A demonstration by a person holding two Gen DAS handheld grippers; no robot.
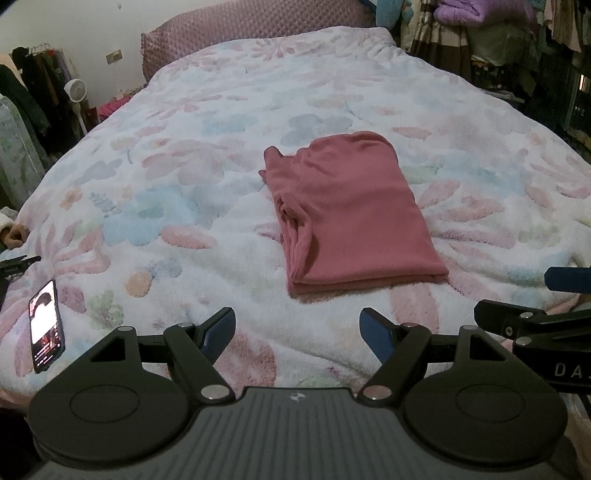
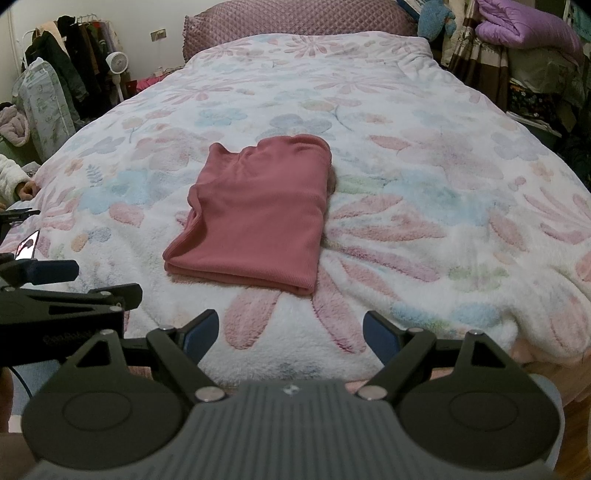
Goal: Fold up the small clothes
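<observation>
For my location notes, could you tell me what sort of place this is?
Most likely a home bedroom: a bed under a floral blanket, a clothes rack by the wall, and piled bedding.

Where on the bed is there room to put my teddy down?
Right of the pink folded garment the floral blanket is bare, and also behind it, toward the headboard pillow. The near-left corner is crowded: a phone lies there.

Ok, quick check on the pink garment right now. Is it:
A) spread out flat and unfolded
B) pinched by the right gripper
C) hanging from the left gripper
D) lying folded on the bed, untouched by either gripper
D: the pink garment lies folded in layers on the floral blanket, while the left gripper and right gripper sit open and empty short of it.
</observation>
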